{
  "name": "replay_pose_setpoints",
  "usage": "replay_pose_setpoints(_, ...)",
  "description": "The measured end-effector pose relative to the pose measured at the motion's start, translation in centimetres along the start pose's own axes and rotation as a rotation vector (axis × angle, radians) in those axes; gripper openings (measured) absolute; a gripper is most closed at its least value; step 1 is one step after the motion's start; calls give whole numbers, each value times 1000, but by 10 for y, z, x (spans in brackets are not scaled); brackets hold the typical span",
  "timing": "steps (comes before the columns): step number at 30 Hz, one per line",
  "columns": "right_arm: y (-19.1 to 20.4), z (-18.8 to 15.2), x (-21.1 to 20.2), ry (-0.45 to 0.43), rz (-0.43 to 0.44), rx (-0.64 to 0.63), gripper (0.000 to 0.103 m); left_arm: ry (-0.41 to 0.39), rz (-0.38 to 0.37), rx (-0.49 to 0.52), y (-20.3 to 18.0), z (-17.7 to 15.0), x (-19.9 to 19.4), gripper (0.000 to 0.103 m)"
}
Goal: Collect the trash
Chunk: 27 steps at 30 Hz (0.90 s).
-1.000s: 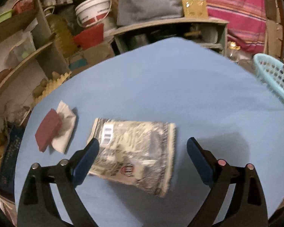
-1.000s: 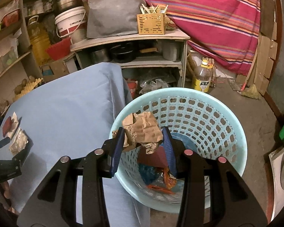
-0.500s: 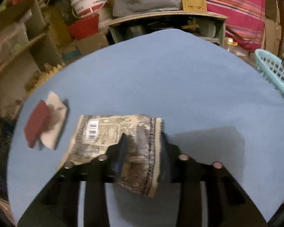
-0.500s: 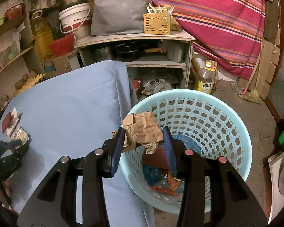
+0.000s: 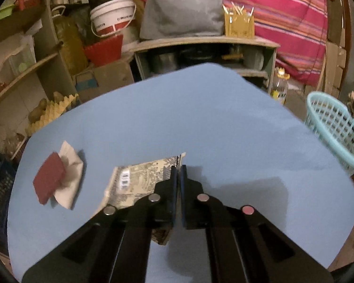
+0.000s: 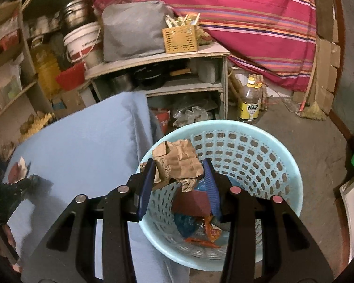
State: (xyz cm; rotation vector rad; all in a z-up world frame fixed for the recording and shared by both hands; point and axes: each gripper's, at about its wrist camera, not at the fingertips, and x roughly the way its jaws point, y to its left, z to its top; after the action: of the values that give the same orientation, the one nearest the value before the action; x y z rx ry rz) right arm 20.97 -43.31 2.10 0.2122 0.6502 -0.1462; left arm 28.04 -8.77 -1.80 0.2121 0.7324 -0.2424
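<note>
The left tool (image 5: 178, 173) grips the printed foil wrapper (image 5: 139, 184); the right tool (image 6: 179, 168), pinching crumpled brown paper (image 6: 177, 160), should release above the basket's (image 6: 283, 165) twelve o'clock rim.

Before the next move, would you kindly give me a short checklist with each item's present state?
1. Left gripper just closed on printed wrapper: ok.
2. Wrapper clear of blue table: cannot tell.
3. Right gripper holds crumpled brown paper: ok.
4. Paper above basket opening: ok.
5. Red card and tissue remain uncollected: not ok.
</note>
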Motion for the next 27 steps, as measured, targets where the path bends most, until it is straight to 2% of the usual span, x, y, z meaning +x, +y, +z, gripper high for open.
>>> replay_pose_setpoints(4,-12,4,-8,-23,-9,25,43,-38,-25,-11,-11,18,-16,2)
replay_pose_setpoints(13,-40,10,-21,-68,-34,76,43,-152,-105,37,-70,70,-51,2)
replay_pose_setpoints(21,-66,11,-27,-84,-49,127,43,-238,-245,59,-134,118,-76,2)
replay_pose_setpoints(27,-79,10,-22,-76,-81,135,43,-246,-329,95,-190,129,-73,2)
